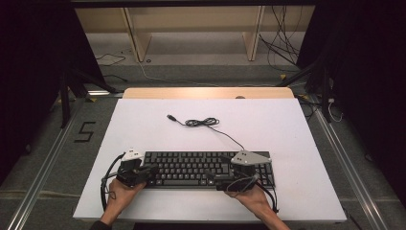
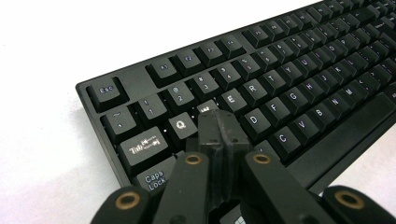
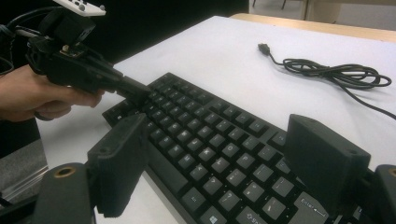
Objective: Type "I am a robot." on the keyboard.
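White table (image 1: 143, 124), black keyboard (image 1: 191, 165), coiled cable (image 1: 203, 122)

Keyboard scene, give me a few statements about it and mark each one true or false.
1. The left hand-held gripper is shut, its tip over the keyboard near the W key. True.
2. The right hand-held gripper is shut on the cable. False: its jaws stand open over the keyboard's right end.
3. The cable lies loosely coiled on the white table behind the keyboard. True.
4. The USB plug sits in a socket. False: it lies free on the table.
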